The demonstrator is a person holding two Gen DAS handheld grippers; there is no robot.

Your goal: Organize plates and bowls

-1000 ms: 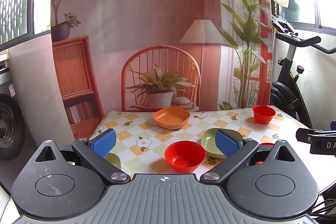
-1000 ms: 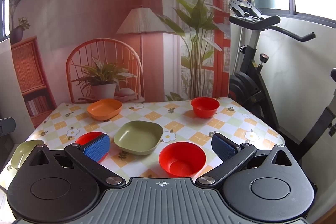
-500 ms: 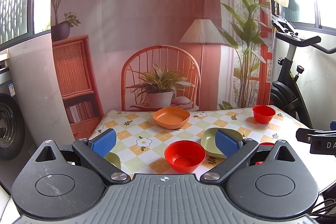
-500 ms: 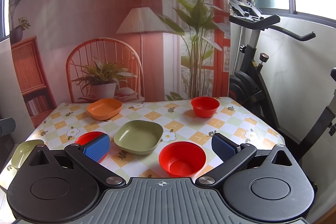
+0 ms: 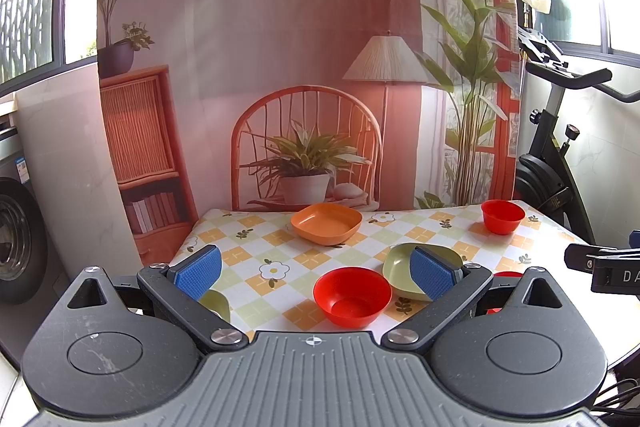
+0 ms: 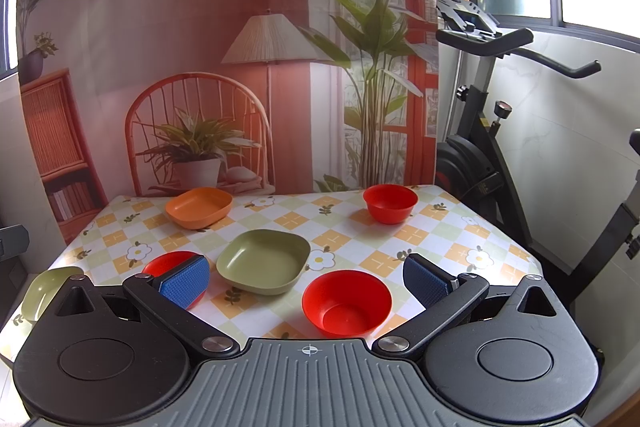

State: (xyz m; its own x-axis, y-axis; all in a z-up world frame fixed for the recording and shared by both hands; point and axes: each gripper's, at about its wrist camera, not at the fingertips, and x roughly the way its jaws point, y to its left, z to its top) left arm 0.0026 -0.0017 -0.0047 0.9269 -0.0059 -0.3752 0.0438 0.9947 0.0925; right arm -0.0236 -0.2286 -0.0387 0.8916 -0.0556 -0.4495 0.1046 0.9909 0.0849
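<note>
A red bowl (image 6: pixel 346 302) is sitting near the front of the table (image 6: pixel 440 247), and the right gripper (image 6: pixel 307 281) is hanging just above and behind it with its two blue pads spread wide and nothing between them. Just to the left of this bowl, a green square plate (image 6: pixel 264 265) is lying flat on the checked cloth. Left of the plate, a second red bowl (image 6: pixel 170 265) is peeking out from behind the right gripper's left pad (image 6: pixel 186 283). In the left wrist view this same bowl (image 5: pixel 352 295) is sitting right in front of the left gripper (image 5: pixel 316 273), whose blue pads are also standing wide apart and holding nothing. The green plate (image 5: pixel 400 267) is showing there too, partly hidden by the left gripper's right pad (image 5: pixel 434 277). Farther back, an orange square plate (image 6: pixel 199 207) is resting near the far edge of the table, well apart from the others. A third red bowl (image 6: pixel 390 203) is sitting alone near the far right corner. At the near left edge, a pale green dish (image 6: pixel 44 291) is poking out from behind the gripper body; I cannot tell its full shape. Behind the table, a big wall picture (image 6: pixel 200 67) of a chair, a plant and a lamp is hanging. A black exercise bike (image 6: pixel 488 131) is standing to the right of the table.
</note>
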